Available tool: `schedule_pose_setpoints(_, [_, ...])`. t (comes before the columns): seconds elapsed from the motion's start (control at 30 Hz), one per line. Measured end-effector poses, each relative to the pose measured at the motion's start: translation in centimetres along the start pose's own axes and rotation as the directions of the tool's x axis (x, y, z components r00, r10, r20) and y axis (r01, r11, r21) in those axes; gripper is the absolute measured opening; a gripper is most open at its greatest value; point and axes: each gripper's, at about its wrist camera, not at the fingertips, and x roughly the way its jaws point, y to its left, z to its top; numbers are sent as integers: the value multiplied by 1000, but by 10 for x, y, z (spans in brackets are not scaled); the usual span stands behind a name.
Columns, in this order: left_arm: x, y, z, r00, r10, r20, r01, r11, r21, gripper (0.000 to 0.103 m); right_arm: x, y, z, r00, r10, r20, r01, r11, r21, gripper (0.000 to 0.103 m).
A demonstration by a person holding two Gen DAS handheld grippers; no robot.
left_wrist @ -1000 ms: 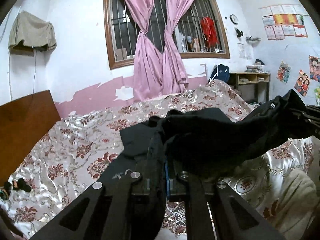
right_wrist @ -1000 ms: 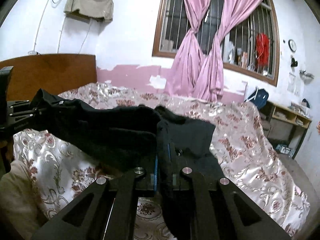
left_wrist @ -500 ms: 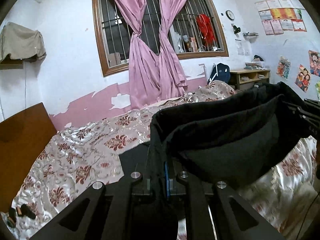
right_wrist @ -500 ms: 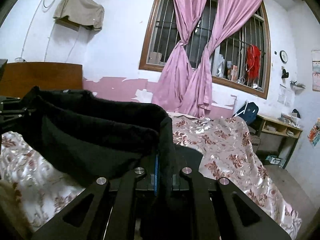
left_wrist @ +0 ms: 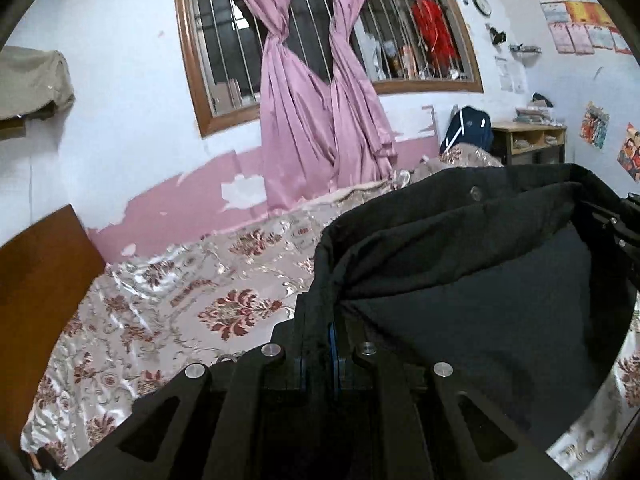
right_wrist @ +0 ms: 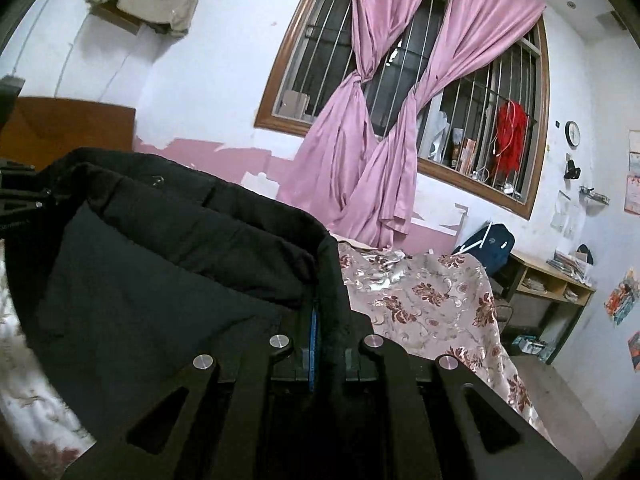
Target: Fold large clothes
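Left tool [left_wrist: 320, 344] and right tool [right_wrist: 326, 336] each pinching the black garment [left_wrist: 480, 280] — stretched between them, above the floral bed [left_wrist: 180, 312].

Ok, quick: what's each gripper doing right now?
Left gripper: closed on the black garment.
Right gripper: closed on the same garment.

Even indoor light filled the room; the window [left_wrist: 320, 36] was dark. Fisheye bent the edges, corners black. The quilt [left_wrist: 168, 312] glinted, slightly blurred.
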Motion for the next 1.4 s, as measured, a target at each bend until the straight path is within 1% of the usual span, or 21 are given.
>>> schedule_pose_setpoints(0.17, [65,-4,1,998,4,-60,-3,1000,7,8,68,13,-9,998,-40,-58,38,998,-50,6])
schedule_pose_setpoints(0.3, [104,-5,-5,997,15,-82,-14,1000,11,8,115,27,-14,993,-65,-96,55,993,-102,5])
schedule_pose_setpoints(0.37, [121,-5,-8,996,15,-87,-14,1000,12,8,128,34,-18,991,-75,-111,62,991,-115,5])
schedule_pose_setpoints(0.5, [155,-4,-17,991,5,-134,-4,1000,6,8,157,47,-23,986,-90,-137,72,988,-136,5])
schedule_pose_setpoints(0.57, [172,0,-22,985,-22,-170,19,1000,-21,9,172,52,-25,983,-95,-157,72,987,-147,5])
schedule_pose_setpoints(0.63, [181,6,-24,978,-60,-200,49,997,-61,14,185,57,-28,979,-96,-179,69,986,-155,5])
schedule_pose_setpoints(0.7, [181,16,-24,976,-100,-194,79,990,-114,15,196,59,-30,974,-89,-208,58,987,-151,6])
schedule_pose_setpoints(0.73, [177,22,-23,976,-126,-179,100,984,-145,18,200,59,-31,971,-78,-226,46,988,-146,6])
schedule_pose_setpoints(0.77, [174,27,-22,976,-142,-165,115,979,-167,21,202,57,-31,971,-51,-232,21,991,-130,9])
schedule_pose_setpoints(0.8, [168,31,-22,976,-160,-145,130,972,-194,34,201,54,-30,973,-16,-232,-10,994,-109,15])
schedule_pose_setpoints(0.83, [161,37,-22,979,-166,-121,137,966,-220,59,200,50,-29,973,19,-228,-40,995,-86,22])
schedule_pose_setpoints(0.87, [153,42,-21,982,-166,-92,139,960,-243,75,195,45,-28,975,51,-218,-66,996,-60,44])
schedule_pose_setpoints(0.9, [143,47,-21,987,-154,-49,136,955,-265,96,189,40,-26,978,67,-199,-75,996,-36,66])
schedule_pose_setpoints(0.93, [132,50,-21,990,-143,-4,136,949,-285,97,179,35,-26,982,80,-172,-84,996,-18,71])
schedule_pose_setpoints(0.97, [125,53,-21,988,-151,21,150,943,-297,97,168,31,-24,986,95,-138,-97,995,-7,72])
schedule_pose_setpoints(1.1, [103,47,-27,980,-200,12,195,936,-294,97,128,24,-24,989,124,-84,-126,992,-16,73])
schedule_pose_setpoints(1.13, [96,42,-31,977,-214,19,211,938,-275,98,119,23,-28,987,138,-81,-140,990,-16,75])
schedule_pose_setpoints(1.2, [87,30,-40,974,-227,25,226,947,-229,100,102,20,-35,982,174,-68,-175,985,-5,88])
schedule_pose_setpoints(1.27, [84,17,-53,969,-246,28,247,951,-188,100,90,20,-45,971,225,-74,-226,974,5,89])
schedule_pose_setpoints(1.33, [87,8,-60,969,-246,16,246,957,-154,101,83,24,-58,966,246,-82,-247,969,-4,90])
schedule_pose_setpoints(1.4, [92,1,-65,969,-247,-1,244,961,-133,101,85,28,-69,961,256,-105,-258,966,-5,90])
